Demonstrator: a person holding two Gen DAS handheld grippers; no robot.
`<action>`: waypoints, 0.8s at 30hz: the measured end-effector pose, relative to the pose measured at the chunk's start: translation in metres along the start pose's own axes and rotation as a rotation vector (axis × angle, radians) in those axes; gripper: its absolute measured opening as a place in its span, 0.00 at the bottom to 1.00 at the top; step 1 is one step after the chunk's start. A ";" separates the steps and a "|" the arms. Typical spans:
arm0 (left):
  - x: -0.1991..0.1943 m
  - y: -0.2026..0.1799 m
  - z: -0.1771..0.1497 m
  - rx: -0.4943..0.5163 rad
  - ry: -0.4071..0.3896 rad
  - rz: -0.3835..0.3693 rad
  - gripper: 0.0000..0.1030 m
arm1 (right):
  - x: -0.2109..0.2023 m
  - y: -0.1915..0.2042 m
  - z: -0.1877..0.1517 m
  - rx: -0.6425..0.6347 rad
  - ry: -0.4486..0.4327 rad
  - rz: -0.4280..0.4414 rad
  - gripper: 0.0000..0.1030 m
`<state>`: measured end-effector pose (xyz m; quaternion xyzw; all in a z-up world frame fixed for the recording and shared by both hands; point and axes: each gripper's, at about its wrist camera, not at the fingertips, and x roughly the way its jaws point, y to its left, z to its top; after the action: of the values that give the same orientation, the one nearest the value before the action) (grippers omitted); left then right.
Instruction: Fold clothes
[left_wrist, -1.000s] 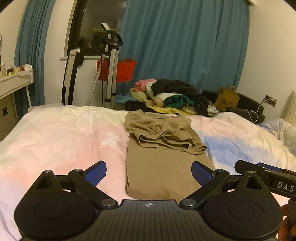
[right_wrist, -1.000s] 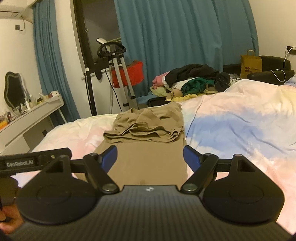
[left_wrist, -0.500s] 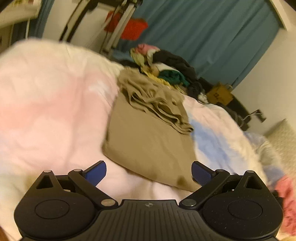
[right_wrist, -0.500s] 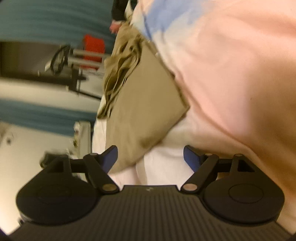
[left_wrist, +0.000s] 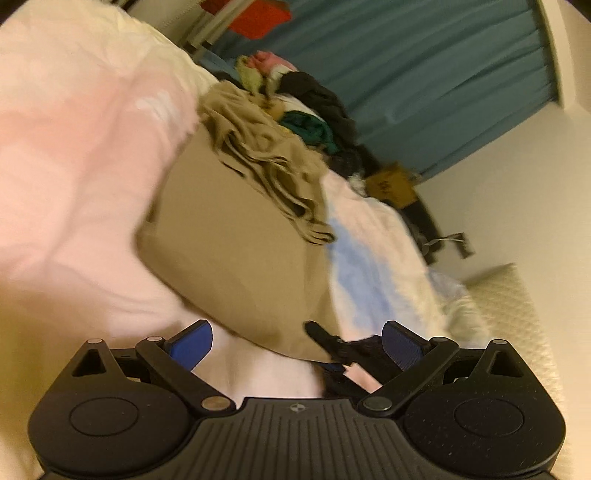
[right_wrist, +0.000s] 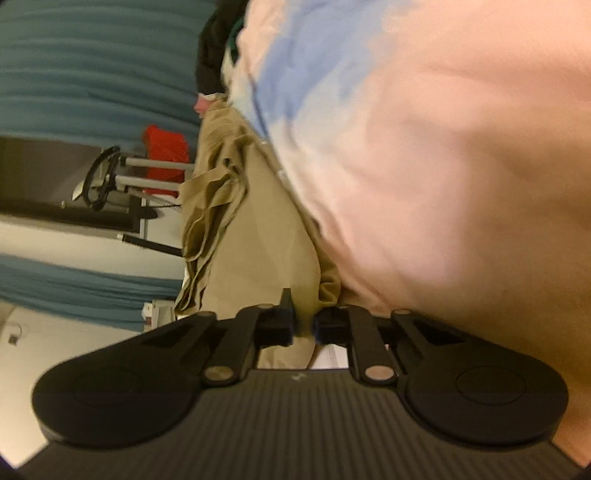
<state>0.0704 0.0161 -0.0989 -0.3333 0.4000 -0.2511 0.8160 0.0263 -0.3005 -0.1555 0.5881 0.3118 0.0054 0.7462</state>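
Note:
A tan garment (left_wrist: 236, 236) lies lengthwise on the bed, its far part bunched in folds and its near part flat. My left gripper (left_wrist: 295, 345) is open, just short of the garment's near edge. My right gripper (right_wrist: 303, 326) is rolled on its side and shut on the garment's near right corner (right_wrist: 306, 295). Its black fingers (left_wrist: 332, 347) show in the left wrist view, at that corner.
The bed has a pink, white and blue duvet (left_wrist: 74, 147). A pile of mixed clothes (left_wrist: 306, 107) lies at the far end, before a blue curtain (left_wrist: 424, 74). A cream pillow (left_wrist: 517, 306) is at the right. An exercise machine (right_wrist: 110, 181) stands beyond the bed.
Both grippers have dropped towards the garment's near edge. The right one rolled onto its side and closed on the near right corner. The left one stays open.

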 end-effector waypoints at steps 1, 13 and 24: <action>0.003 0.001 0.000 -0.015 0.009 -0.030 0.97 | -0.003 0.005 0.000 -0.014 -0.006 0.008 0.11; 0.055 0.045 0.021 -0.293 0.020 -0.123 0.82 | -0.042 0.034 -0.006 -0.079 -0.071 0.146 0.09; 0.043 0.071 0.028 -0.355 -0.139 -0.071 0.42 | -0.059 0.041 -0.007 -0.112 -0.104 0.176 0.09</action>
<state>0.1272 0.0426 -0.1598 -0.5027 0.3684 -0.1817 0.7606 -0.0100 -0.3036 -0.0934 0.5699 0.2192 0.0579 0.7898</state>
